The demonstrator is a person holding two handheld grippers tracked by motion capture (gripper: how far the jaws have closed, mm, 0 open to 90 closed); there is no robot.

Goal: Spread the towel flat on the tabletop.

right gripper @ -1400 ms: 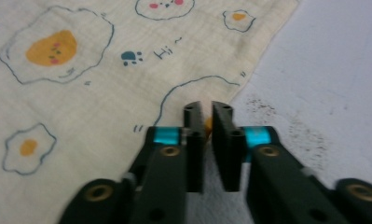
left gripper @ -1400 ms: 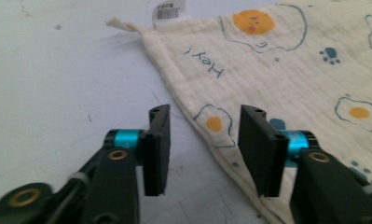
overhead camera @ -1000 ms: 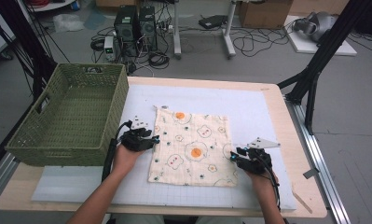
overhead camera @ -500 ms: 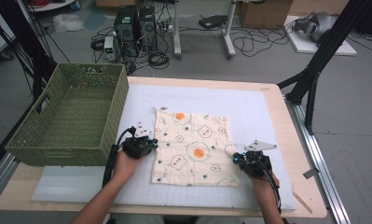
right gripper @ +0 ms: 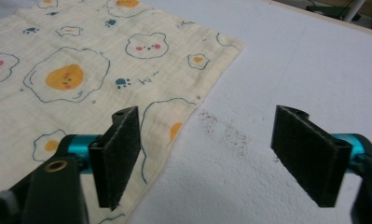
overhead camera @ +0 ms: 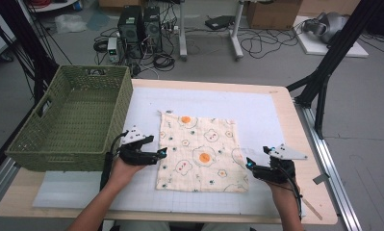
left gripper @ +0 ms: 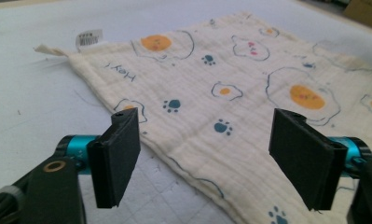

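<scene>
A cloth (overhead camera: 200,149) printed with fried eggs lies flat on the bench (overhead camera: 276,103), right of a green basket (overhead camera: 74,120). Your left hand-held gripper (overhead camera: 161,153) sits at the cloth's near left edge, your right hand-held gripper (overhead camera: 249,163) at its near right edge. Both have just been opening; their jaws stand wide, with the cloth's edge below them but nothing pinched. You appear to be between grips on a folding job. Next, each gripper likely needs to close on an edge or corner.
</scene>
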